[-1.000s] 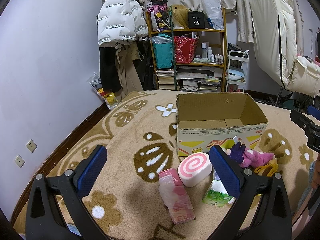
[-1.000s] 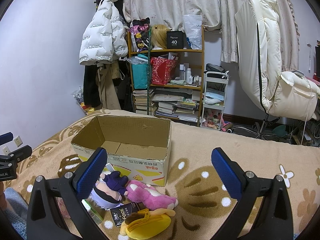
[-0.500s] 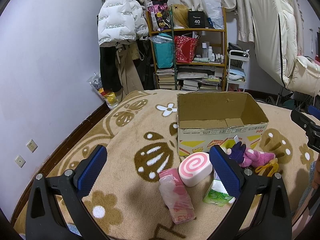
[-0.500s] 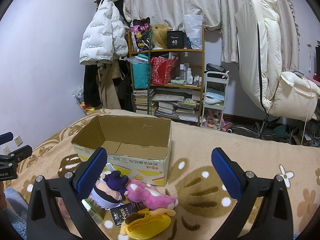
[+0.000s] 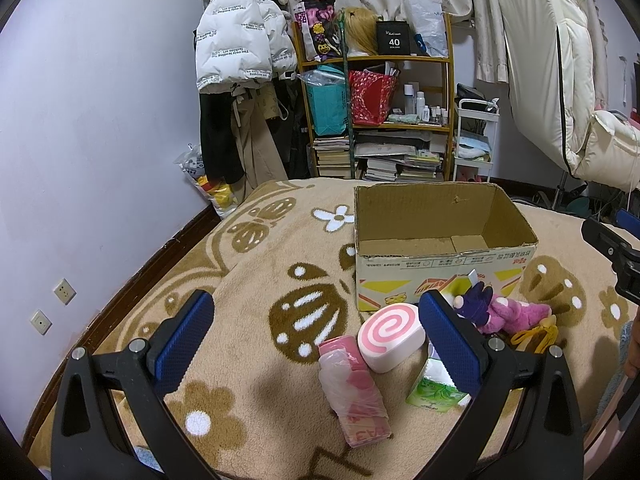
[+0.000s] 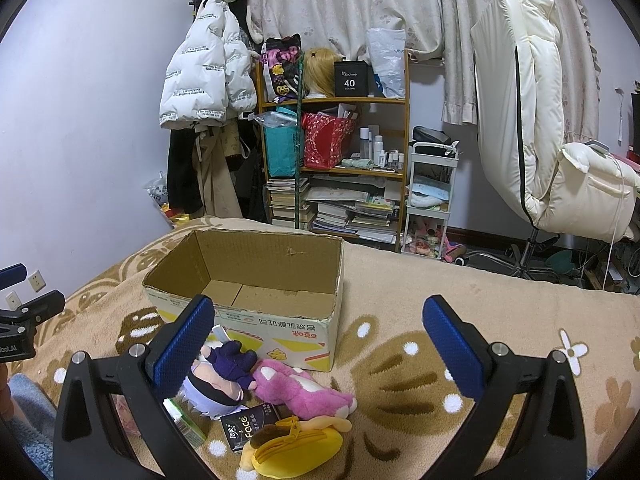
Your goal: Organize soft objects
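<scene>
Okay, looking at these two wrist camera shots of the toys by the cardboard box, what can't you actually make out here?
- Green packet: left wrist view, partly behind the left gripper finger; its print is unreadable.
- Purple-haired doll: right wrist view, its left side hidden by the right gripper finger; the face is not visible.
- Cardboard box floor: the near wall hides its front strip in both views.
- Yellow plush: shape unclear, lying low near the bottom edge.

An open, empty cardboard box (image 5: 440,240) sat at frame centre. Below it lay a pink swirl cushion (image 5: 390,336), a wrapped pink roll (image 5: 354,384), a purple-haired doll (image 6: 218,380), a pink plush (image 6: 304,394) and a yellow pouch (image 6: 296,446).
</scene>
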Available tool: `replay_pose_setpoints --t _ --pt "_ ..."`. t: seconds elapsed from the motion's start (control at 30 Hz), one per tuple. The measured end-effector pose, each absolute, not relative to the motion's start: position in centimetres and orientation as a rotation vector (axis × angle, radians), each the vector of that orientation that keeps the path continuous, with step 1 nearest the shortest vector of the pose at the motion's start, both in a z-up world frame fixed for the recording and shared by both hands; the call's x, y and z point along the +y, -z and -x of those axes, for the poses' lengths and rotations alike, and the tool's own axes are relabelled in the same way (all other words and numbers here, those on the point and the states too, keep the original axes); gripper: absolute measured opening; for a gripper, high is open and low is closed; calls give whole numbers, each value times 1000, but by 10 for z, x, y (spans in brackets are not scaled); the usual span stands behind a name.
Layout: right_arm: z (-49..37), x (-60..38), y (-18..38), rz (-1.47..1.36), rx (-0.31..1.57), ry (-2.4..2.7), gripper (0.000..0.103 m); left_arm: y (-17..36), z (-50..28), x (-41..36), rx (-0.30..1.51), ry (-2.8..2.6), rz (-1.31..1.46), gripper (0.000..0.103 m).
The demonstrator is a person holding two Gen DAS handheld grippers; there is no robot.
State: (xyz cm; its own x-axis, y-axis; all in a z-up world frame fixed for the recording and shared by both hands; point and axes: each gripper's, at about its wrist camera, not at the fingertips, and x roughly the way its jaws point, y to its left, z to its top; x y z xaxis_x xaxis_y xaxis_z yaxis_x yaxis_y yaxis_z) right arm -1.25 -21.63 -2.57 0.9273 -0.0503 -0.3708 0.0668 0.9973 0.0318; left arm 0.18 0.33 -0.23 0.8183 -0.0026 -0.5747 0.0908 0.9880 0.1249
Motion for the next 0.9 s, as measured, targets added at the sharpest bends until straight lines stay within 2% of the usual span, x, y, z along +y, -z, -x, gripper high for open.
replay_pose_setpoints --t 0.9 --pt "11 -216 27 -44 385 60 103 16 -1 18 628 40 -152 101"
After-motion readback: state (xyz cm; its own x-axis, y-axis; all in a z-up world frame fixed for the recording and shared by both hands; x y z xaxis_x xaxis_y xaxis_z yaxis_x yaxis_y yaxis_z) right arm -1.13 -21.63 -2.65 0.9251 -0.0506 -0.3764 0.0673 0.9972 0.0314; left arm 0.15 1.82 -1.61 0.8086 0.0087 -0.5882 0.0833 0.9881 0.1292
